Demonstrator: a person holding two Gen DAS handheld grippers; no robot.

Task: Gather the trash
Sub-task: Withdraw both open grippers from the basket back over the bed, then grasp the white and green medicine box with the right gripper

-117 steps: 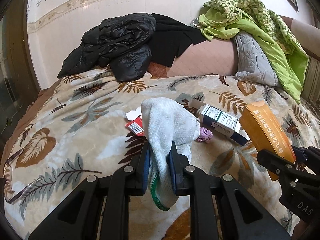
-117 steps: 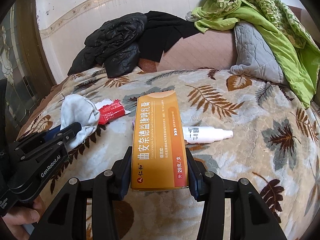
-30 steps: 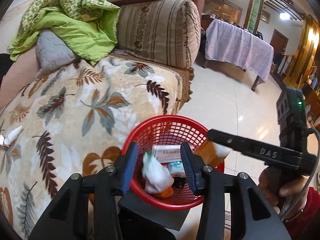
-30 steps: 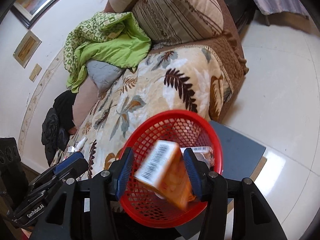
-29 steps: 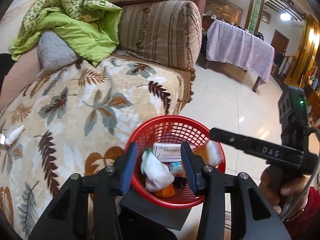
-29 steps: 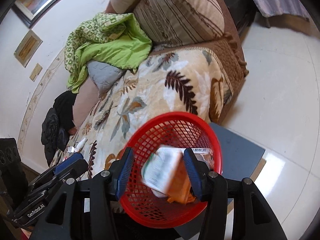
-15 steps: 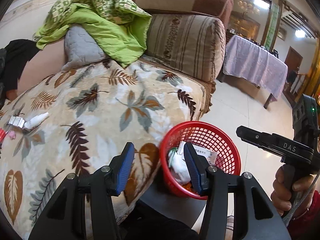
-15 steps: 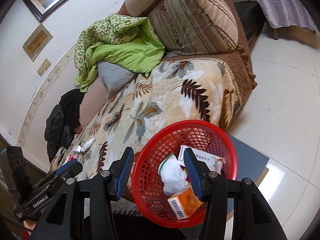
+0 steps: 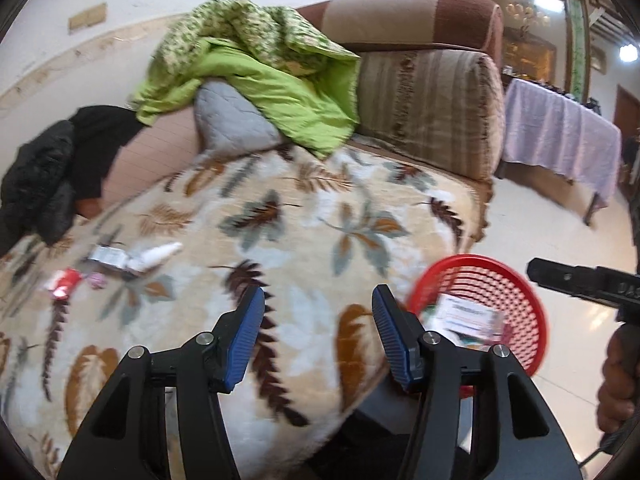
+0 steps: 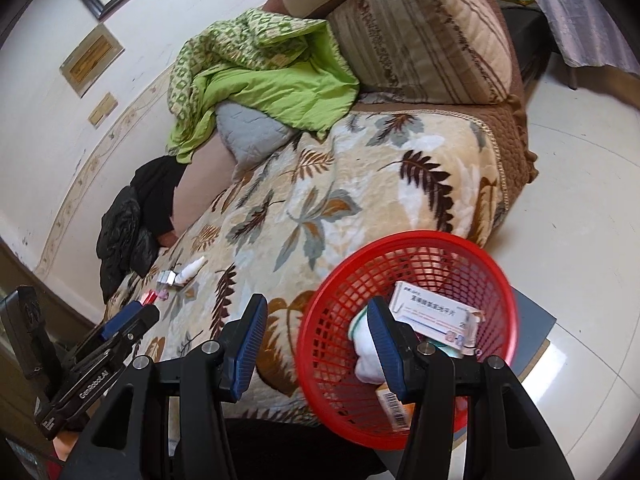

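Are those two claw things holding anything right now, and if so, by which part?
Nothing is held. The left gripper, whose jaws have just been opening, and the right gripper are both open with nothing between their pads. The red basket holds the dropped trash.

Both wrist views look forward and down along their own fingers, from close above the leaf-patterned blanket (image 9: 304,240). They share the blanket and the red basket (image 10: 404,248), lying nearer in the right view.

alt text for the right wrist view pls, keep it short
The right gripper hangs open and empty above a red basket holding a white medicine box, a white cloth and an orange box. Beyond it lies a leaf-patterned blanket with a small white bottle left on it.
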